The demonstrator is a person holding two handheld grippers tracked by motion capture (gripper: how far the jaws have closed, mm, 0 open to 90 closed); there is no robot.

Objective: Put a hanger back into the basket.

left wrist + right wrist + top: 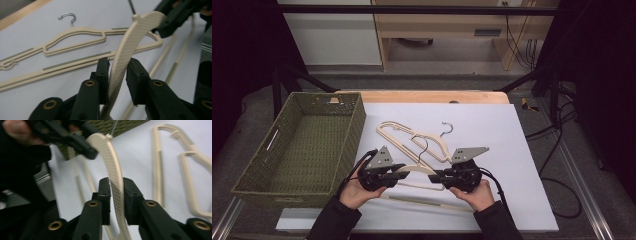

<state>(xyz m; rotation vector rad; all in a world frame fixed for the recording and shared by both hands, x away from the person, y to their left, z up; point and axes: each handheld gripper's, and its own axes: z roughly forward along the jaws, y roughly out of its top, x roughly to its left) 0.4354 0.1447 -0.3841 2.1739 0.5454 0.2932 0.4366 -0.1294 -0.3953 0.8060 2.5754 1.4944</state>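
Near the table's front edge: cream hanger (419,170), lifted between both grippers
Left gripper (117,71): jaws clamped on one hanger arm
Right gripper (117,192): jaws gripping the other arm
Second hanger (412,137): flat on white sheet (512,150)
Green basket (297,150): left

Person's forearms: dark sleeves (334,220) cut off by the high view's bottom edge.
Beige plastic hanger held between both grippers (130,45): lower end leaves the left gripper view's bottom edge; its dark wire hook (131,7) is cut by the top edge.
Person's left hand (15,130): blurred, cut by the right gripper view's top-left corner.
Green woven basket (117,124): only a strip, blurred.
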